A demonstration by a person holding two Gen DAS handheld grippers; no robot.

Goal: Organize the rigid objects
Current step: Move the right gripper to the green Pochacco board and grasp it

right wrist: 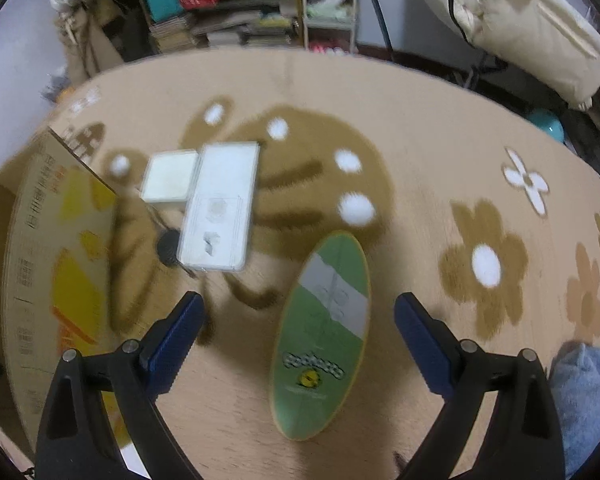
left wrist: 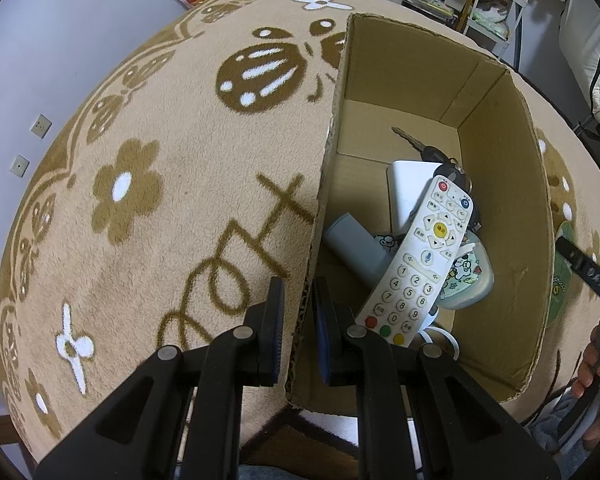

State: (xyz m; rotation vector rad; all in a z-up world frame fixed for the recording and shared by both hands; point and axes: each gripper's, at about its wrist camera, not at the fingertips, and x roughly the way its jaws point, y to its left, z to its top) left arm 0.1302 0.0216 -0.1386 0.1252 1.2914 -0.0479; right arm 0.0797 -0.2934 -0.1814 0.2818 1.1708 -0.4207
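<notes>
My left gripper (left wrist: pixel 298 320) is shut on the near left wall of an open cardboard box (left wrist: pixel 496 184). Inside the box lie a white remote control (left wrist: pixel 416 256), keys (left wrist: pixel 428 152), a white flat case (left wrist: pixel 404 192), a grey tube (left wrist: pixel 356 248) and a pale green cartoon case (left wrist: pixel 466 276). My right gripper (right wrist: pixel 300 332) is open above a green oval board (right wrist: pixel 324 336) lying on the rug. A white rectangular box (right wrist: pixel 220 208), a small square white box (right wrist: pixel 170 176) and a small black round thing (right wrist: pixel 168 246) lie beyond it. The box's outer wall (right wrist: pixel 56 264) is at the left.
Everything sits on a beige rug (left wrist: pixel 160 184) with brown flowers. Shelves with books (right wrist: pixel 228 20) stand at the back. A cream padded bag (right wrist: pixel 516 28) is at the back right. Blue cloth (right wrist: pixel 584 396) is at the near right. The right gripper shows in the left wrist view (left wrist: pixel 588 272).
</notes>
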